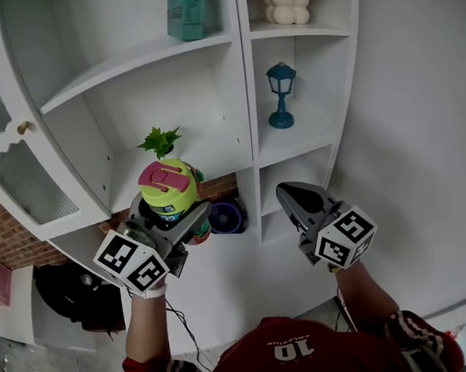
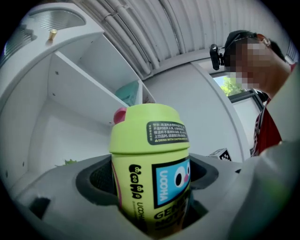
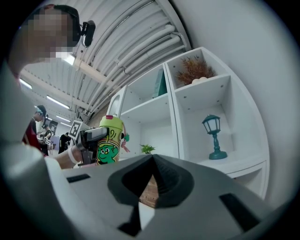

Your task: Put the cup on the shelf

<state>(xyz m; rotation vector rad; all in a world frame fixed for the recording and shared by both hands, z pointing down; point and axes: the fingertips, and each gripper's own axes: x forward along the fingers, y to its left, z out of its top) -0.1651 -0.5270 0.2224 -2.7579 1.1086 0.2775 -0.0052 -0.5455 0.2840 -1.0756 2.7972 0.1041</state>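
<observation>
Teal lantern (image 1: 281, 95), small plant (image 1: 159, 140), white vase (image 1: 287, 8)

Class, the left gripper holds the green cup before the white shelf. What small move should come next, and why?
Probably carry the cup forward over the shelf board, clear of the small plant, keeping it upright. The left gripper is clamped on the cup, which hangs in front of the board's edge; the right gripper is shut and empty.
</observation>
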